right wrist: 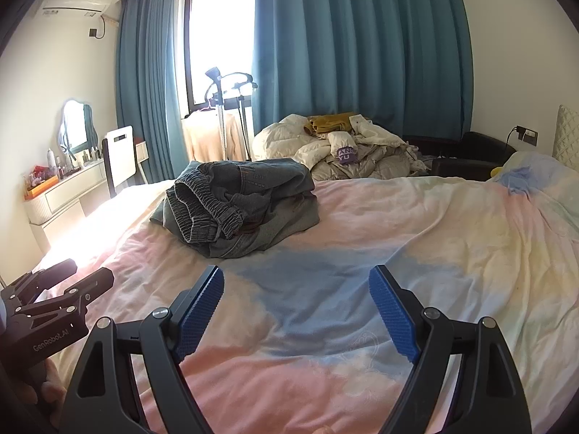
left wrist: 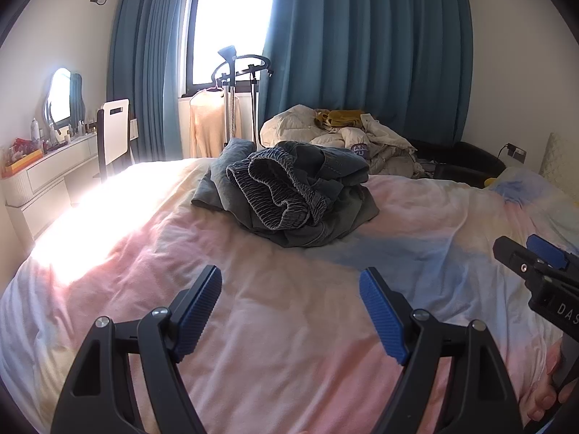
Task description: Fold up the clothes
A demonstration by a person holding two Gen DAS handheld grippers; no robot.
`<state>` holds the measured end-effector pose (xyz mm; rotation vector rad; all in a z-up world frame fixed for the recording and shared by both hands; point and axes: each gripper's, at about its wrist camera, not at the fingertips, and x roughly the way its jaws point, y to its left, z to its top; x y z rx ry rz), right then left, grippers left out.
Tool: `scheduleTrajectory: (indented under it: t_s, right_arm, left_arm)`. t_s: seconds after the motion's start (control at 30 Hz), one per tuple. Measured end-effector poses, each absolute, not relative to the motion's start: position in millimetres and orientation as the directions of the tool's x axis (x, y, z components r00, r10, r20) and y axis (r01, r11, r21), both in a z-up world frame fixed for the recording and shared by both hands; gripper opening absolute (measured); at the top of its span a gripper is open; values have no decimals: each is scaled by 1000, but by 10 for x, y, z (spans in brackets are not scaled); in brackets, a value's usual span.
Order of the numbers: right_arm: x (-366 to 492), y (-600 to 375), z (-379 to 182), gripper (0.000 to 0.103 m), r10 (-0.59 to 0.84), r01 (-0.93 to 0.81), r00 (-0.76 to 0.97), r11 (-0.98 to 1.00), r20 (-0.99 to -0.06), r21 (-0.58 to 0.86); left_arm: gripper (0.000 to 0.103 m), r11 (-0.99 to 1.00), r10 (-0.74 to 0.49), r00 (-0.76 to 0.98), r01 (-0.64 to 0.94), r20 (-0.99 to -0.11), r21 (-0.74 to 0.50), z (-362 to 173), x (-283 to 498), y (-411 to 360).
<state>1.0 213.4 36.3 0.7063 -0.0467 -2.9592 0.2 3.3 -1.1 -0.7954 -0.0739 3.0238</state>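
A crumpled pile of grey denim clothes [left wrist: 289, 191] with an elastic waistband lies on the pastel pink, blue and yellow bedspread [left wrist: 289, 325], ahead of both grippers. It also shows in the right wrist view [right wrist: 239, 202]. My left gripper [left wrist: 291, 285] is open and empty, low over the bedspread, short of the pile. My right gripper [right wrist: 296, 285] is open and empty, also short of the pile. The right gripper shows at the right edge of the left wrist view [left wrist: 535, 264]. The left gripper shows at the left edge of the right wrist view [right wrist: 61, 289].
A heap of cream bedding and a mustard garment [left wrist: 343, 130] lies beyond the bed's far side. A garment steamer stand [left wrist: 239, 86] with a beige top stands by the window. A dressing table [left wrist: 47, 170] and white chair [left wrist: 115, 133] stand left. A pillow [right wrist: 524, 177] lies at the right.
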Motion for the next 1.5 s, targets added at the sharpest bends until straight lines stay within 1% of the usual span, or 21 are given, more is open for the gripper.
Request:
scheduleTrajectory:
  t_s: [0.27, 0.73, 0.97, 1.13, 1.33, 1.5]
  right_arm:
    - [6, 2137, 362, 84, -98, 85, -887, -995, -451, 50]
    - [-25, 2169, 346, 84, -103, 79, -886, -994, -451, 71]
    - [-26, 2158, 348, 84, -91, 72, -885, -996, -456, 60]
    - [-18, 2211, 347, 84, -91, 64, -888, -995, -452, 75]
    - [-201, 2304, 243, 84, -93, 55, -874, -994, -477, 92]
    - [-474, 2409, 94, 84, -83, 29, -854, -993, -513, 111]
  left_arm:
    - [81, -999, 30, -877, -13, -480, -39, -8, 16, 59]
    - [81, -999, 50, -875, -34, -482, -42, -20, 12, 77]
    - [81, -997, 69, -867, -49, -494, -52, 9, -44, 43]
    - [81, -998, 64, -852, -49, -520, -42, 85, -244, 15]
    - [81, -995, 79, -858, -102, -508, 16, 209, -706, 102]
    - [81, -994, 98, -843, -109, -528, -10, 194, -1301, 49]
